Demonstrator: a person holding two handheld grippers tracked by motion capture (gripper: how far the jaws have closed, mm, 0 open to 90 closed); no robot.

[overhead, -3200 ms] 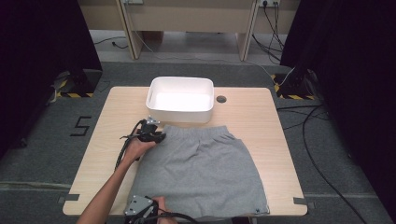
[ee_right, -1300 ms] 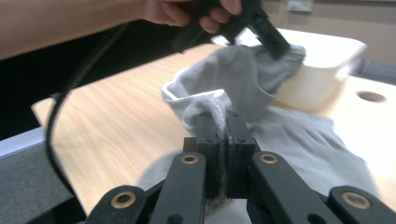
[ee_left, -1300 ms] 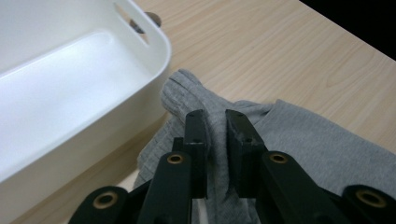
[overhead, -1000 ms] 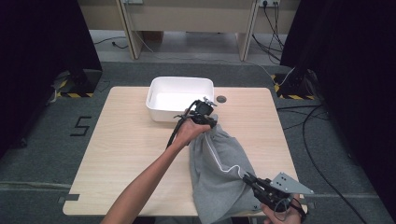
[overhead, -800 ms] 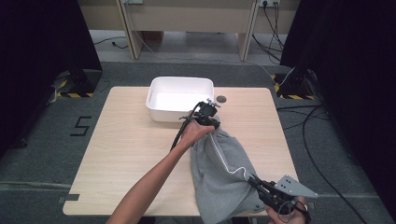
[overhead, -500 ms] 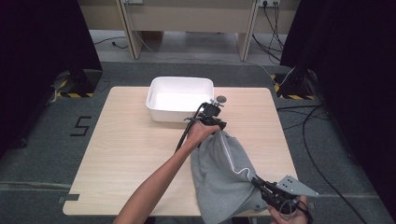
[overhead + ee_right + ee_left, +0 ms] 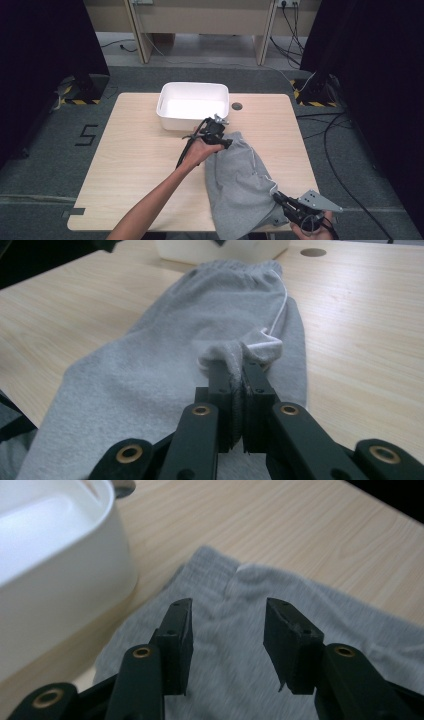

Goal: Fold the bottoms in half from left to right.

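From above, the grey shorts [image 7: 242, 182] lie folded lengthwise on the right half of the table [image 7: 125, 165], running from beside the white tub [image 7: 192, 105] at the far edge to the near edge, where they overhang slightly. The left tool [image 7: 223, 140] sits at the far end of the shorts; the right tool [image 7: 281, 201] sits at the near right corner.

The left gripper view adds detail: the jaws of the left tool [image 7: 227, 630] stand wide apart over the waistband, gripping nothing, with the tub wall [image 7: 60, 590] just beside them.

The right gripper view shows the right tool [image 7: 239, 375] fully closed on a pinched fold of grey fabric, next to a white drawstring [image 7: 277, 315] lying along the shorts [image 7: 165, 355].
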